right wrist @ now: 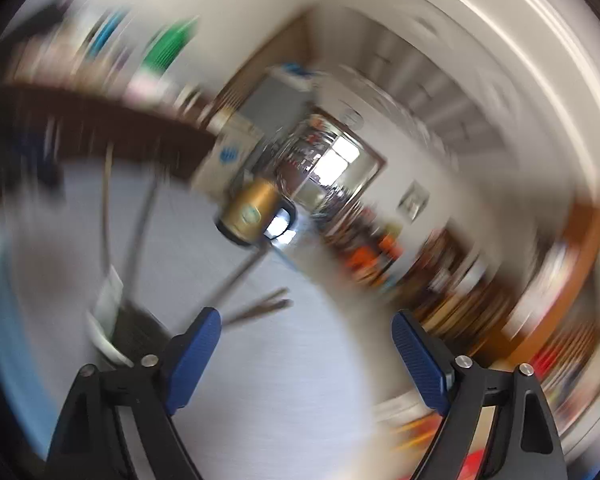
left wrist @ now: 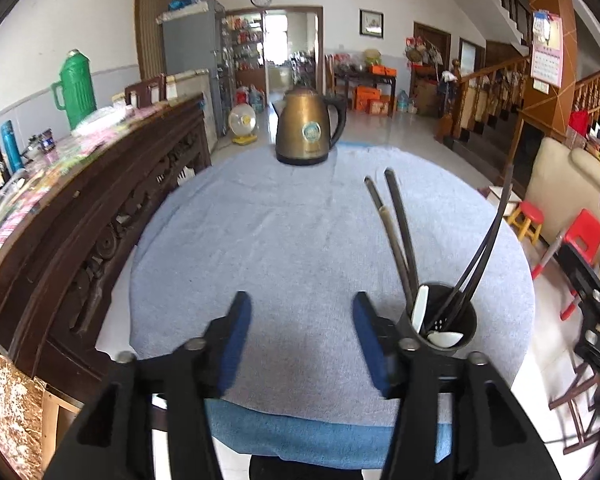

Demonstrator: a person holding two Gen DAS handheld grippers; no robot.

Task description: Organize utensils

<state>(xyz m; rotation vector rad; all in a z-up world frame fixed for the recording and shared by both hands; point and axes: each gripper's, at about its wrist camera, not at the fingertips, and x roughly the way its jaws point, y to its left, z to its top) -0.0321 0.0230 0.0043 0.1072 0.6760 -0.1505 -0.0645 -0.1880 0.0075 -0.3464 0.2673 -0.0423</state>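
A black utensil holder point(left wrist: 446, 322) stands on the blue-grey cloth point(left wrist: 280, 240), just right of my left gripper's right finger. Several long dark handles point(left wrist: 400, 224) lean out of it, and white spoons point(left wrist: 444, 338) rest inside. My left gripper point(left wrist: 302, 304) is open over bare cloth with nothing between its blue pads. The right wrist view is badly blurred and tilted. There my right gripper point(right wrist: 306, 318) is wide open and holds nothing. The holder point(right wrist: 136, 328) with its handles shows low on the left of that view, beside the left finger.
A brass-coloured kettle point(left wrist: 308, 128) stands at the table's far edge, also seen as the kettle point(right wrist: 254, 210). A dark carved sideboard point(left wrist: 100, 200) with a green flask point(left wrist: 76, 88) runs along the left. Red stools point(left wrist: 530, 220) and a sofa stand at the right.
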